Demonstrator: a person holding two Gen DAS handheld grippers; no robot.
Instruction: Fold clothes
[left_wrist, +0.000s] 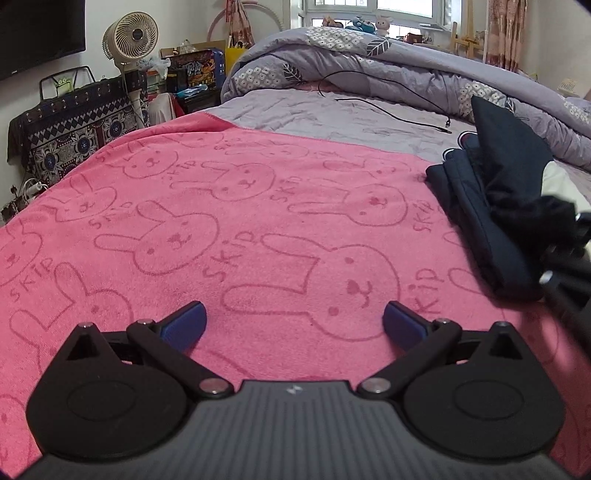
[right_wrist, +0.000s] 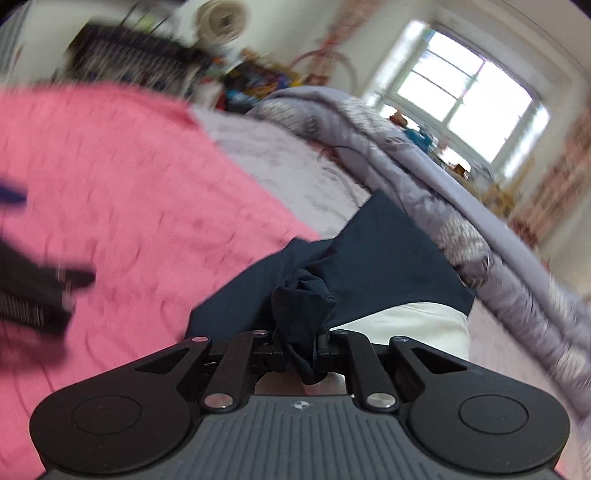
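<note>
A dark navy garment (left_wrist: 495, 199) lies bunched at the right side of the pink rabbit-print towel (left_wrist: 236, 229) on the bed. My left gripper (left_wrist: 294, 323) hovers over the towel, open, with nothing between its blue pads (left_wrist: 184, 323). In the right wrist view my right gripper (right_wrist: 301, 343) is shut on a gathered bunch of the navy garment (right_wrist: 369, 258), which spreads away from the fingers over a white cloth (right_wrist: 406, 325). That view is blurred by motion. The left gripper's body (right_wrist: 33, 291) shows dark at its left edge.
A lilac sheet (left_wrist: 332, 114) with a black cable (left_wrist: 391, 107) lies beyond the towel. A rolled grey floral duvet (left_wrist: 369, 62) runs along the bed's far side. A fan (left_wrist: 131, 37), a patterned covered stand (left_wrist: 74, 125) and boxes stand off the bed's left.
</note>
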